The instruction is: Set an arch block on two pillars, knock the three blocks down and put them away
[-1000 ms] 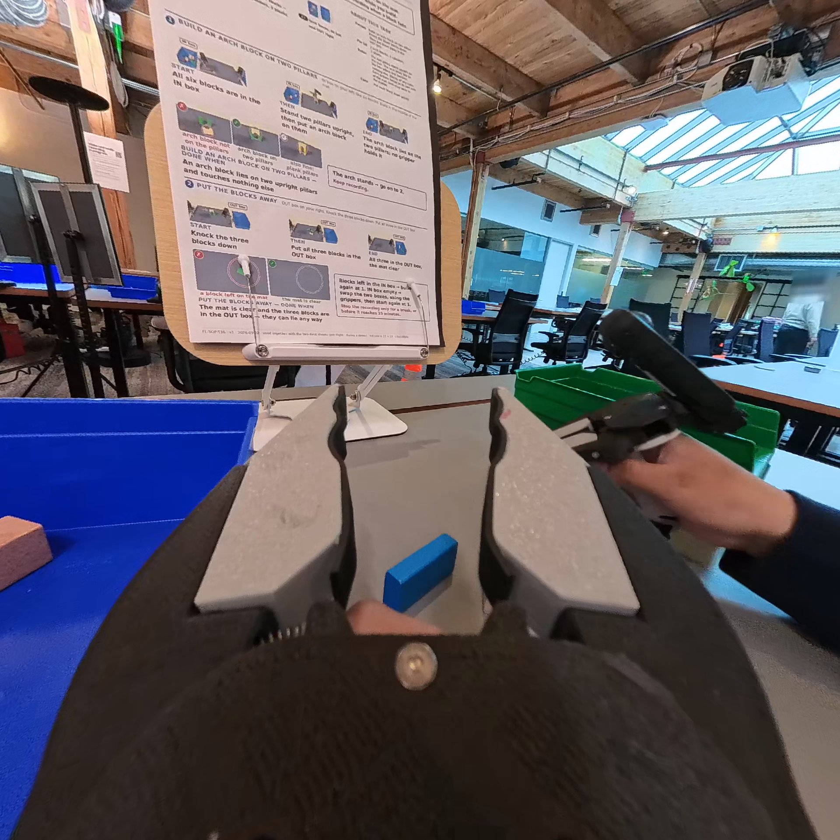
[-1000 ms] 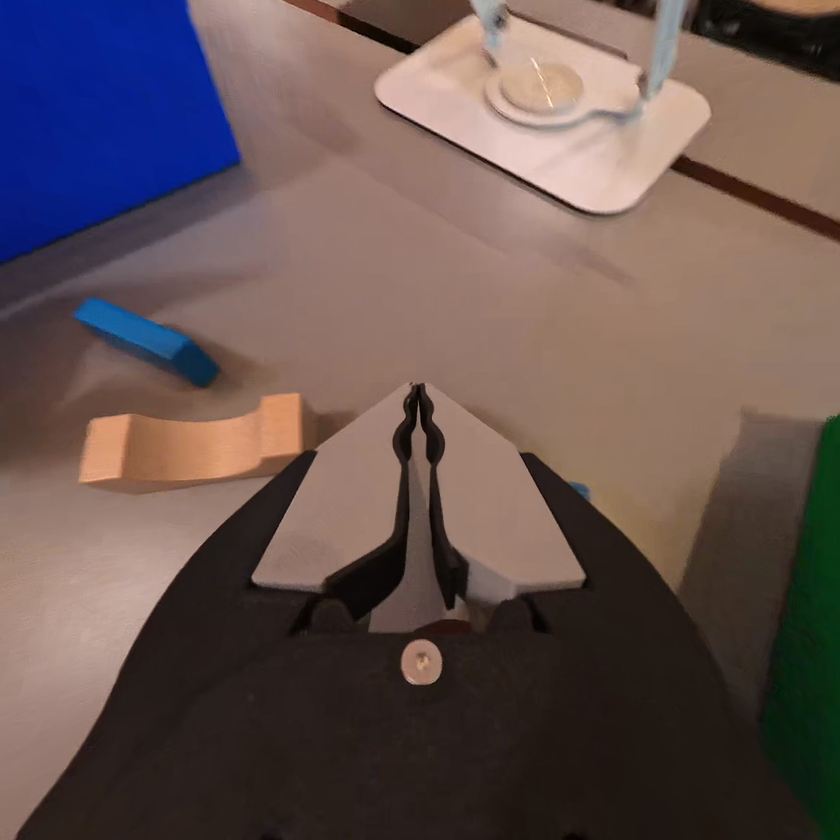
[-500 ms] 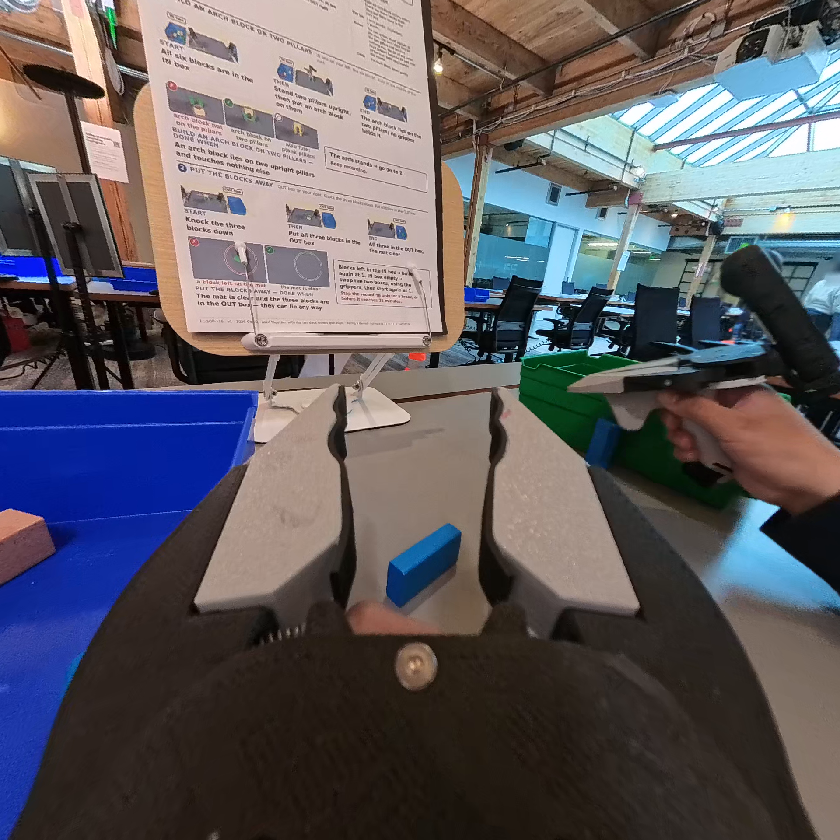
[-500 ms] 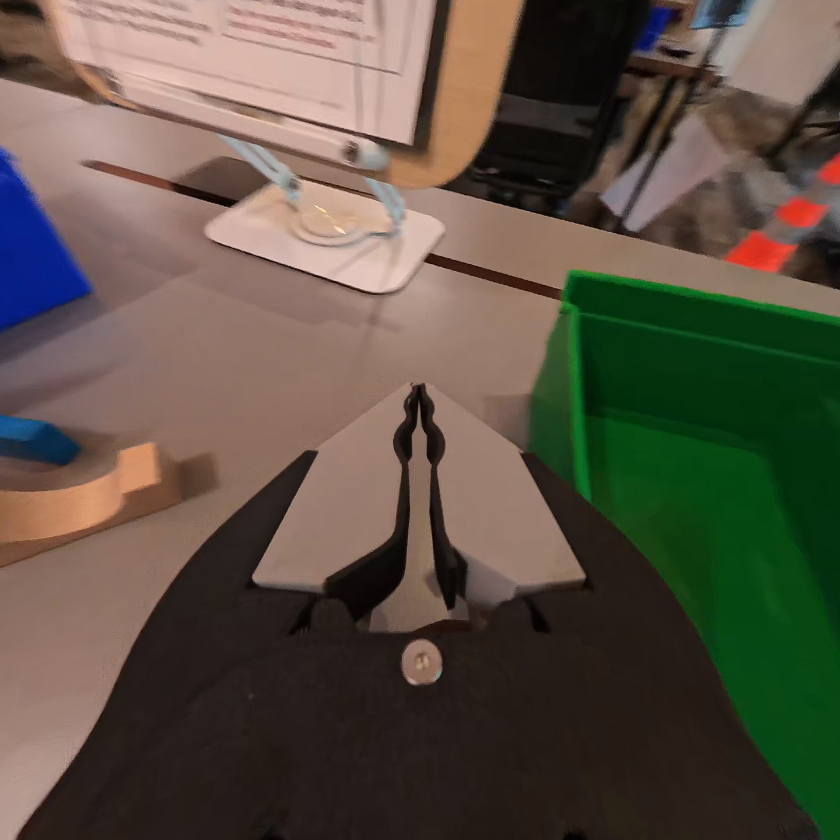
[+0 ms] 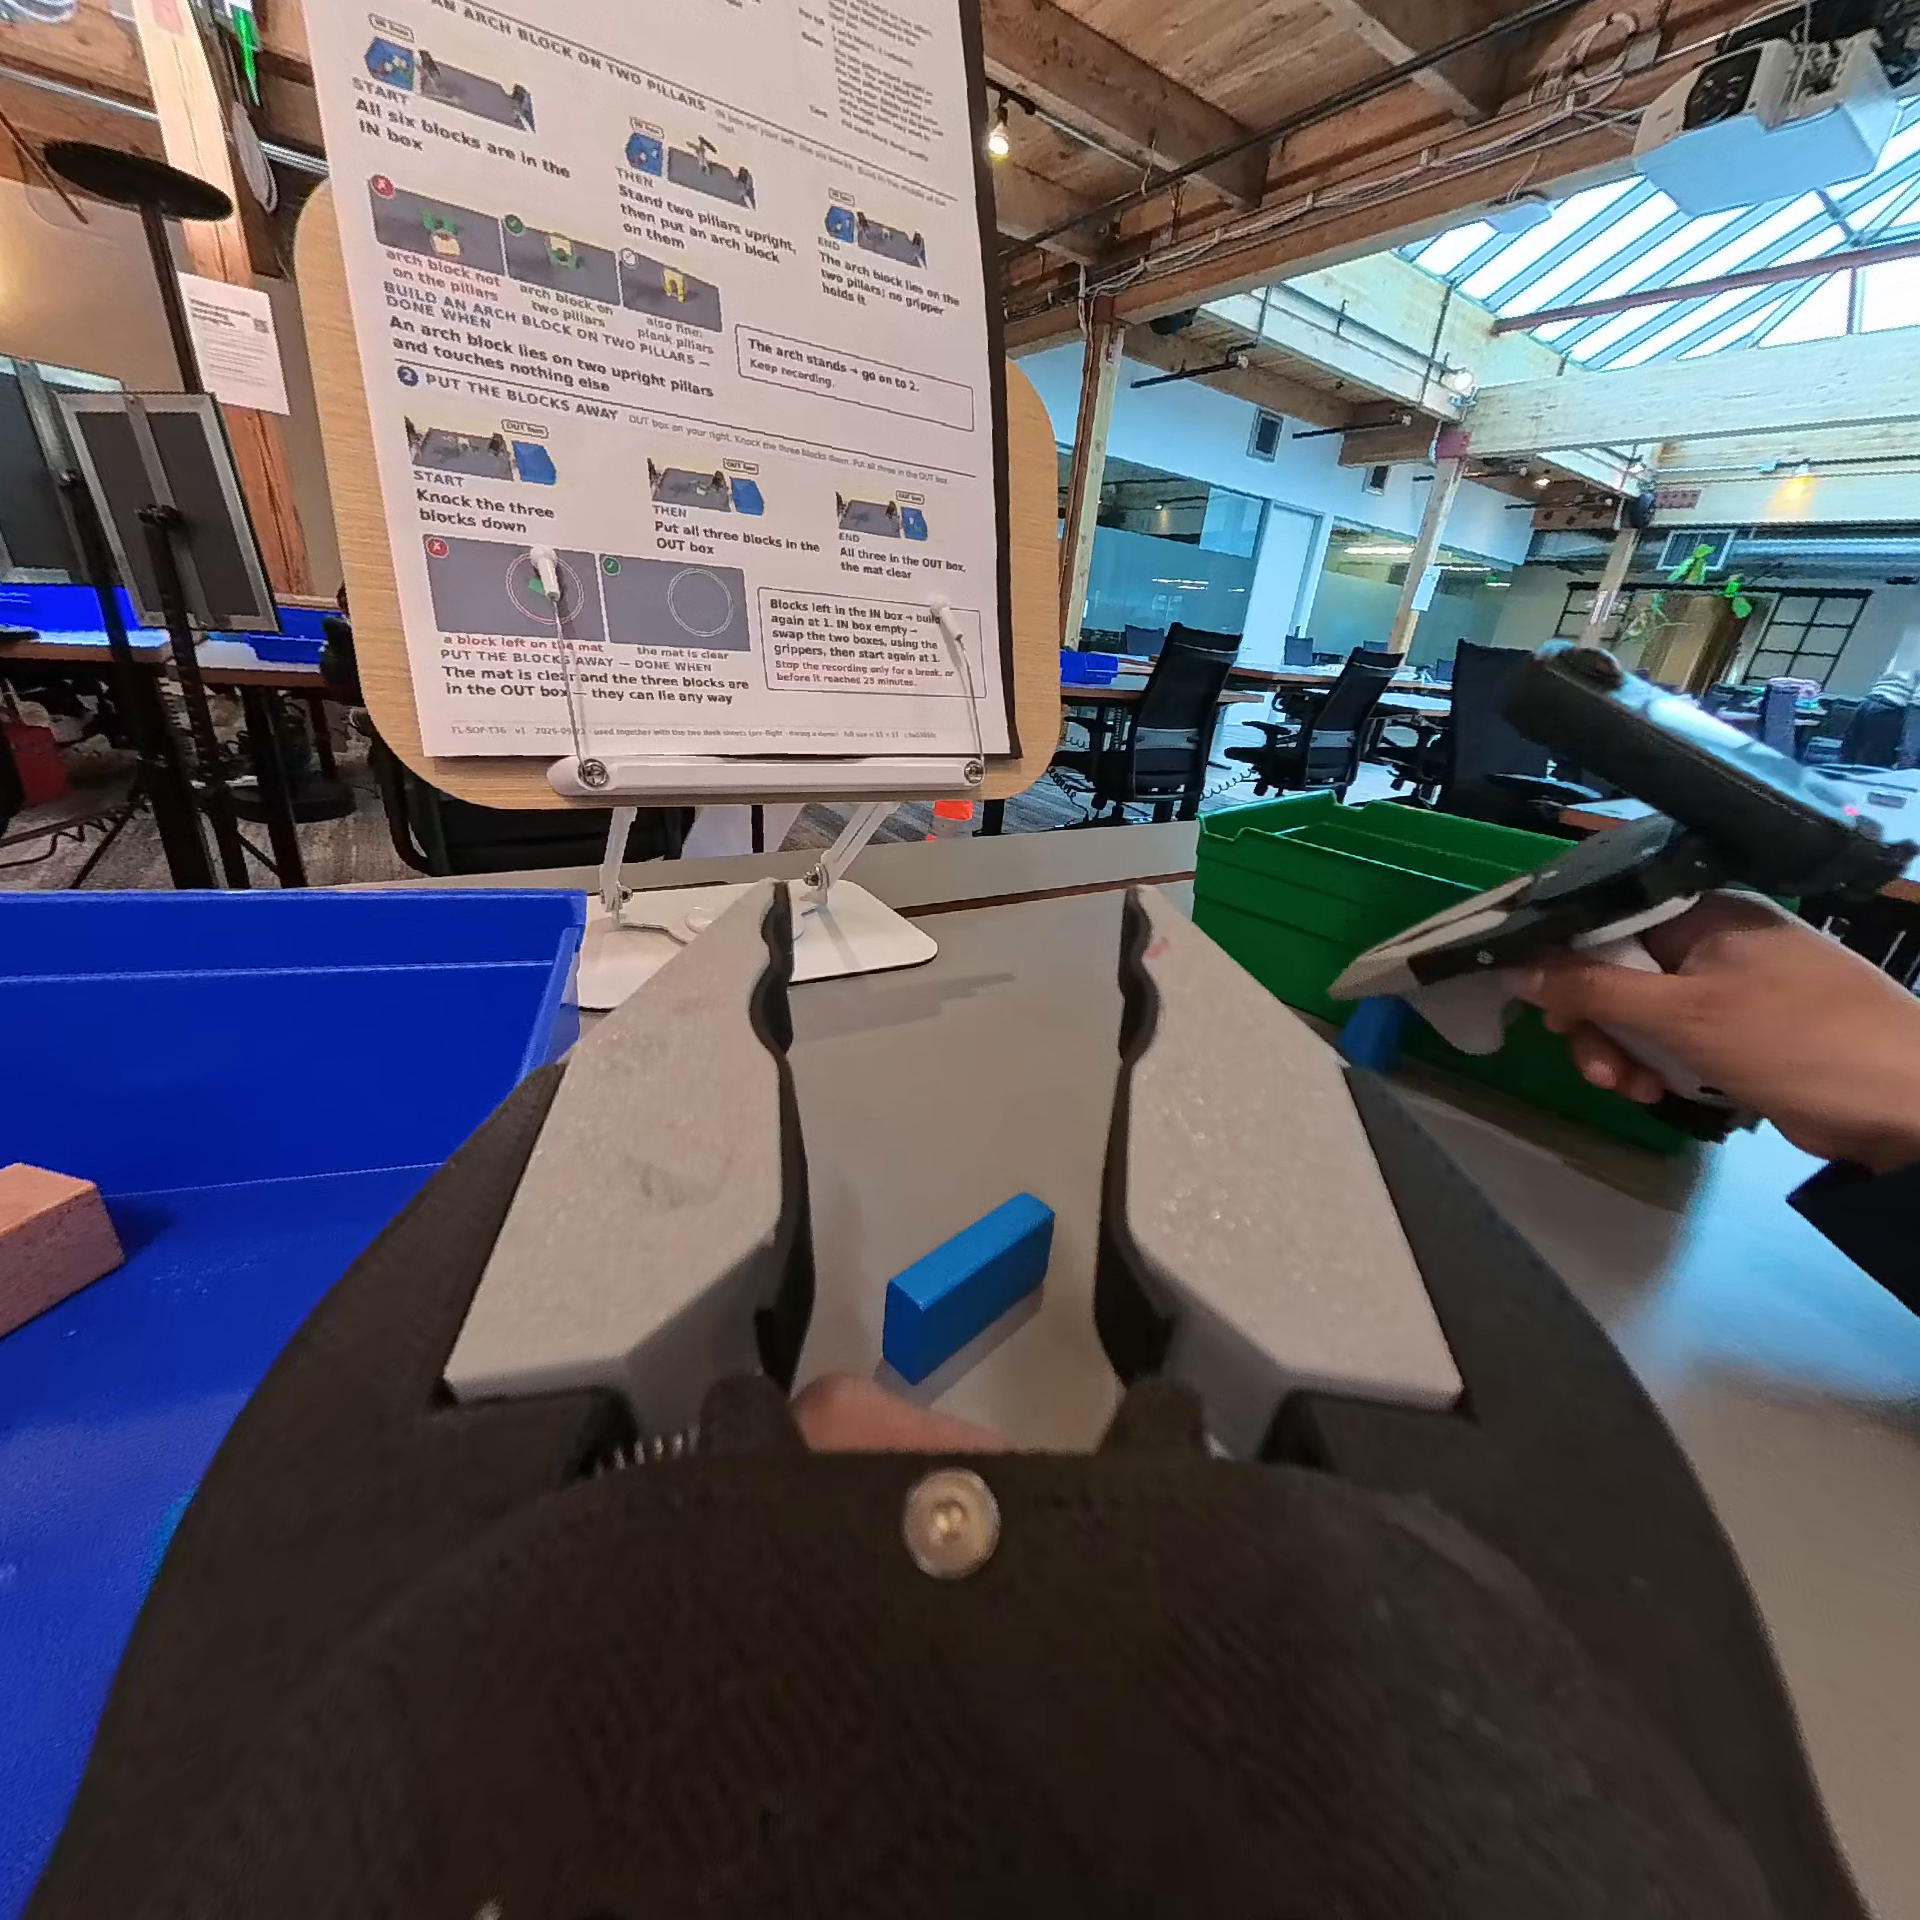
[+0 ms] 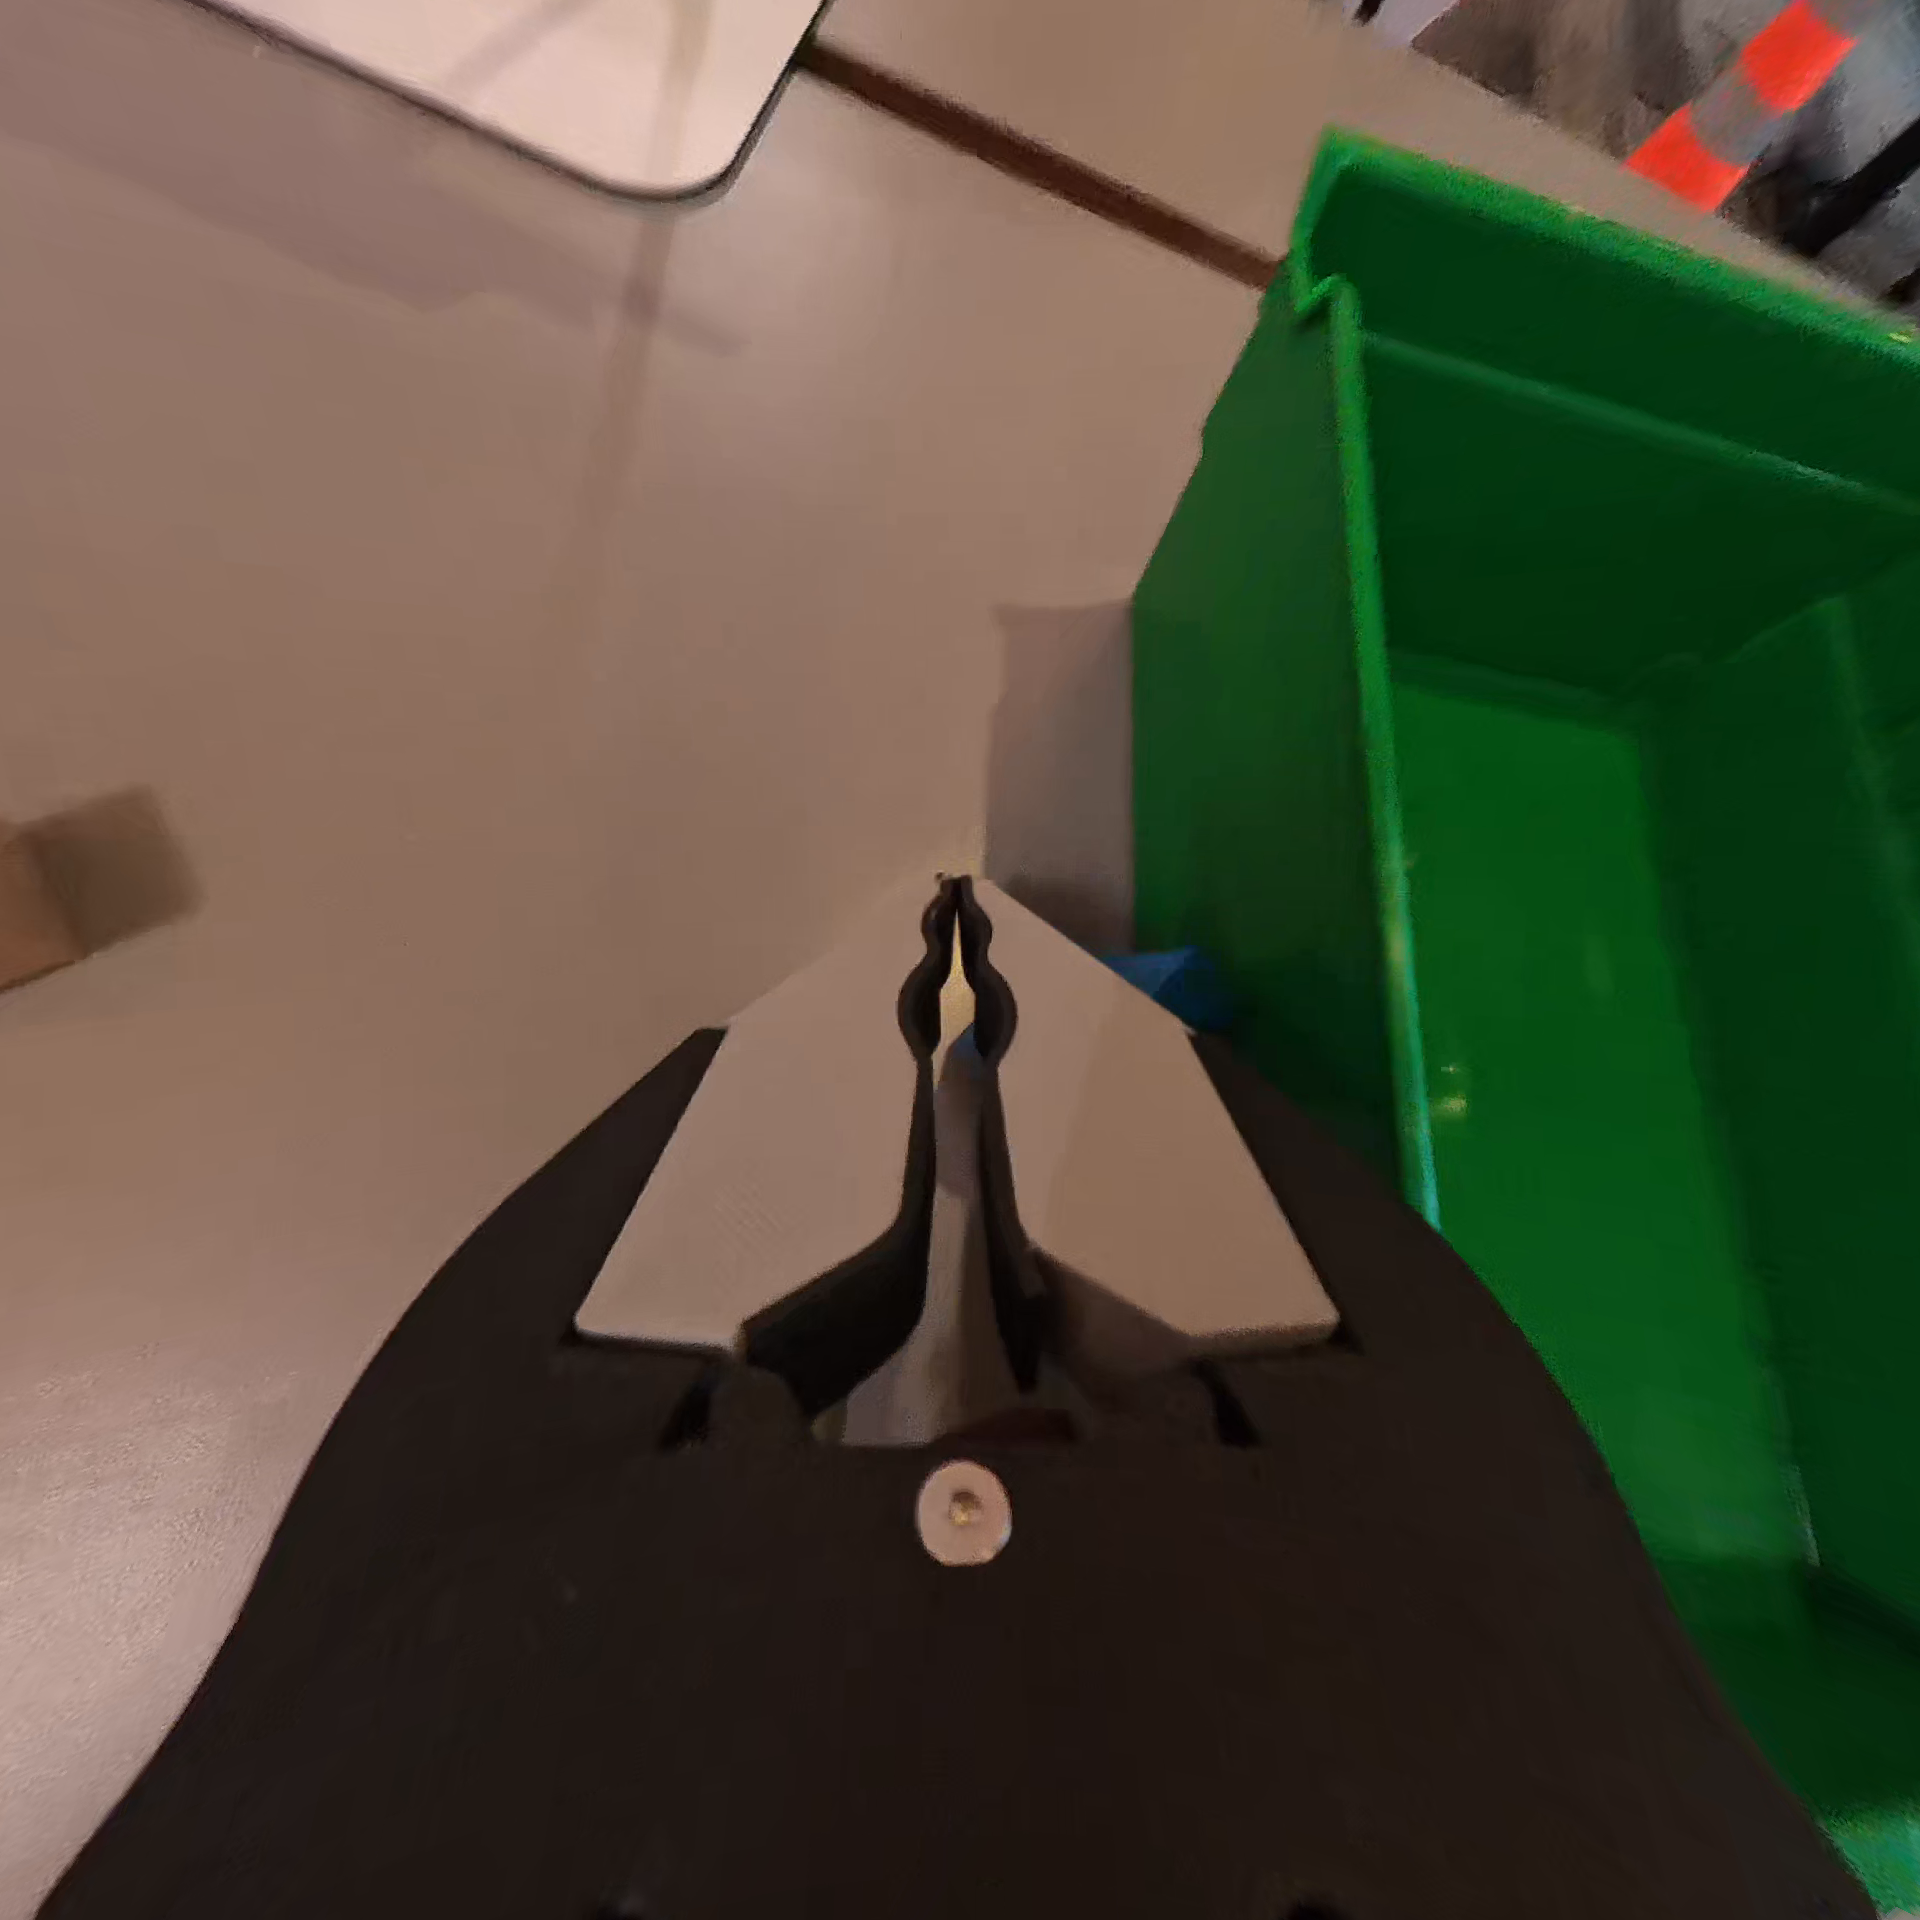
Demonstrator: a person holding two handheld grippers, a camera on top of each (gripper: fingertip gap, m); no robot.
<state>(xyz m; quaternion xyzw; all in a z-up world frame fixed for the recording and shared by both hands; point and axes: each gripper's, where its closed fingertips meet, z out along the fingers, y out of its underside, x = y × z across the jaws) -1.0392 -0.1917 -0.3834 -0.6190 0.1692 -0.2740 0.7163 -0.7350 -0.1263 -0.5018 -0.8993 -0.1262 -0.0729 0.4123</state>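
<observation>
The grey table point(image 5: 977, 1039) bears a green bin point(image 5: 1351, 894). Against the bin's near wall lies one blue block point(image 6: 1184, 977), beneath the right gripper point(image 6: 956, 894), pinched shut on nothing. Left of the bin, another blue block point(image 5: 966, 1283) lies below the wide-open, unladen left gripper point(image 5: 951, 925).

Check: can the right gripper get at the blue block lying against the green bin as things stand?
Probably yes, once it opens. The right gripper hangs just above the blue block, nothing between them. But its jaws are shut, and the block lies tight against the green bin, leaving little room for a finger on that side.
</observation>
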